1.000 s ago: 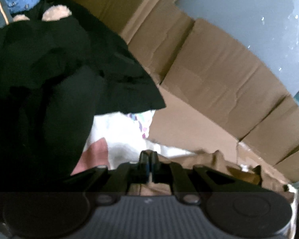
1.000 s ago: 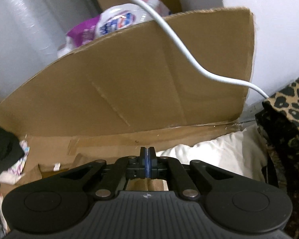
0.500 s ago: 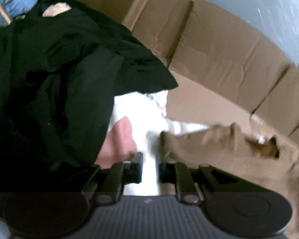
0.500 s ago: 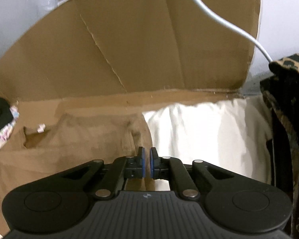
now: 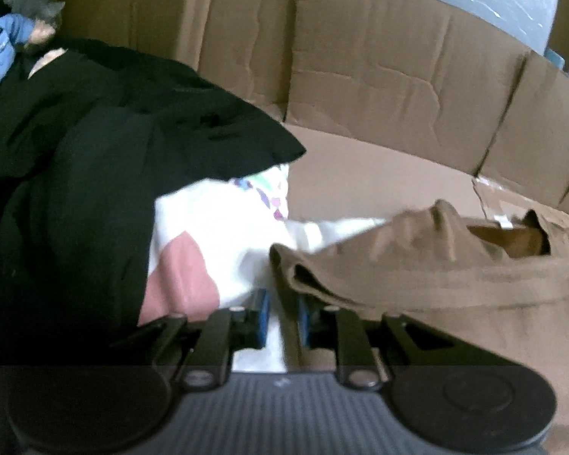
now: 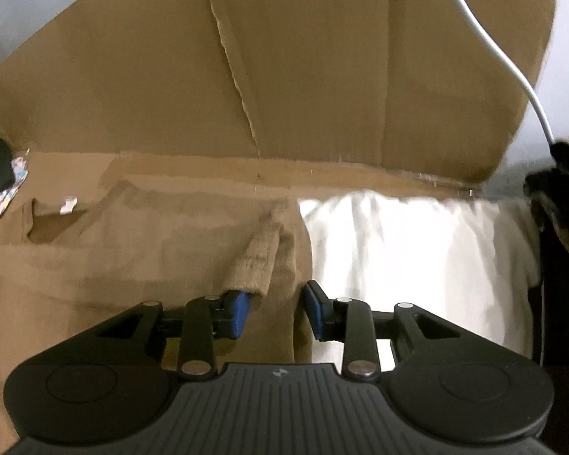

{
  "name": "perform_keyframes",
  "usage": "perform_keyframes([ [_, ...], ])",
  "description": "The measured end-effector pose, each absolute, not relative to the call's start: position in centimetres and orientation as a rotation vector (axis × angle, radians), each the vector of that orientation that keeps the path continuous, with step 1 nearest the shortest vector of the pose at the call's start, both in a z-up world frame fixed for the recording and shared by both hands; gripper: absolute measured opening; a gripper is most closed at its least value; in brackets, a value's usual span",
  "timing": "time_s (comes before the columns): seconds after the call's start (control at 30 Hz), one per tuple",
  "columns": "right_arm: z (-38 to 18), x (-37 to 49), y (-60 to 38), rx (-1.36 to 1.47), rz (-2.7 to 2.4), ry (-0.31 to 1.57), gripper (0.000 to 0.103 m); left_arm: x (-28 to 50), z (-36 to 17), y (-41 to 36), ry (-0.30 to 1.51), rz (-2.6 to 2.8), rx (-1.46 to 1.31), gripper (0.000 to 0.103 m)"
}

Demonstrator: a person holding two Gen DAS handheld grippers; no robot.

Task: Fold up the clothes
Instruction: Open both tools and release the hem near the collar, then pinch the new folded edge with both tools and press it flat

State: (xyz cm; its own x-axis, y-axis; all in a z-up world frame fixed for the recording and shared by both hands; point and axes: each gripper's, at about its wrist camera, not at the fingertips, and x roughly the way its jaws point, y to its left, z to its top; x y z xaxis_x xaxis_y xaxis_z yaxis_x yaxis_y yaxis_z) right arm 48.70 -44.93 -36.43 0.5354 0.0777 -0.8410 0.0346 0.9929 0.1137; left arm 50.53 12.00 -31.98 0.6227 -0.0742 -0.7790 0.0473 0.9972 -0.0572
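Observation:
A tan garment (image 5: pixel 455 265) lies rumpled on the cardboard floor. Its near edge hangs down between the pads of my left gripper (image 5: pixel 282 318); the jaws are opening and a gap shows beside the cloth. In the right wrist view the same tan garment (image 6: pixel 151 258) spreads flat under my right gripper (image 6: pixel 277 313). Those jaws are also opening, and a folded strip of the cloth lies just beyond the left pad, with neither pad pressing on it.
A heap of black clothing (image 5: pixel 95 159) lies at the left over a white garment (image 5: pixel 216 220) with a pink patch. Cardboard walls (image 5: pixel 360 76) stand behind. A white cloth (image 6: pixel 406 250), a leopard-print fabric (image 6: pixel 565 197) and a white cable (image 6: pixel 504 60) are at the right. A plush toy (image 5: pixel 0 49) sits far left.
Both grippers went from shut to open and sank toward the cardboard floor. The tan garment, bunched at the fingertips before, now lies spread out below them.

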Motion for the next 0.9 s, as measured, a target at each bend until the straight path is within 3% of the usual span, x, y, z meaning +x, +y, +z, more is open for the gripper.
perform_keyframes([
  [0.13, -35.7, 50.2, -44.8, 0.128, 0.009, 0.960, 0.038, 51.8, -31.3, 12.0, 0.838, -0.083, -0.071, 0.027],
  [0.5, -33.1, 53.3, -45.5, 0.192, -0.029, 0.906, 0.039, 53.8, -30.3, 11.8, 0.811, -0.076, -0.100, 0.027],
  [0.53, -32.9, 53.4, -45.8, 0.222, -0.029, 0.909, 0.041, 53.8, -30.2, 11.8, 0.810, -0.077, -0.092, 0.027],
  [0.63, -32.7, 53.7, -47.0, 0.333, -0.003, 0.971, 0.065, 53.3, -29.9, 12.1, 0.810, -0.074, -0.079, 0.027],
  [0.9, -30.3, 52.0, -49.4, 0.345, 0.020, 0.967, 0.069, 51.6, -29.4, 13.5, 0.825, -0.072, -0.076, 0.028],
])
